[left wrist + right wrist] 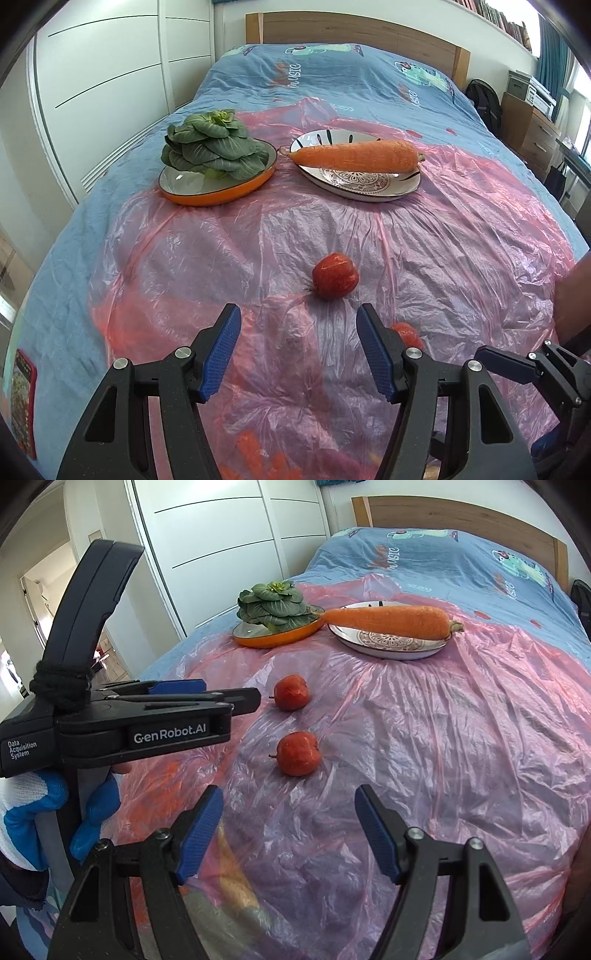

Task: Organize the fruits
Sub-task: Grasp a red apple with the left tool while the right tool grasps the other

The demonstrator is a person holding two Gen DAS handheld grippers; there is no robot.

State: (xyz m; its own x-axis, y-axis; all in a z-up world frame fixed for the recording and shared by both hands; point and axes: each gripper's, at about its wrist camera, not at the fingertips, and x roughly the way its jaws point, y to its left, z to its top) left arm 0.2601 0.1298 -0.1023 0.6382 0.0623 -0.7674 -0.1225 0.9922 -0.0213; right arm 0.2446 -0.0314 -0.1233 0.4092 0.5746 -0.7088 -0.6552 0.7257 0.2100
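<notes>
Your left gripper [297,349] sits nearest, its blue pads spread wide with nothing between them, hovering over the pink plastic sheet [258,240]. Your right gripper [288,830] is just as wide apart and empty. Far ahead of both, the carrot [354,156] lies crosswise on the patterned plate [369,184], tip toward your left, stem end toward your right, overhanging the rim. Left of it, the leafy greens [214,147] sit in the orange dish [207,195]. One apple [335,275] rests just ahead of your left pads, stem pointing left. The second apple [297,753] lies just ahead of your right pads, stem also left; in the left view it is mostly hidden behind a finger.
</notes>
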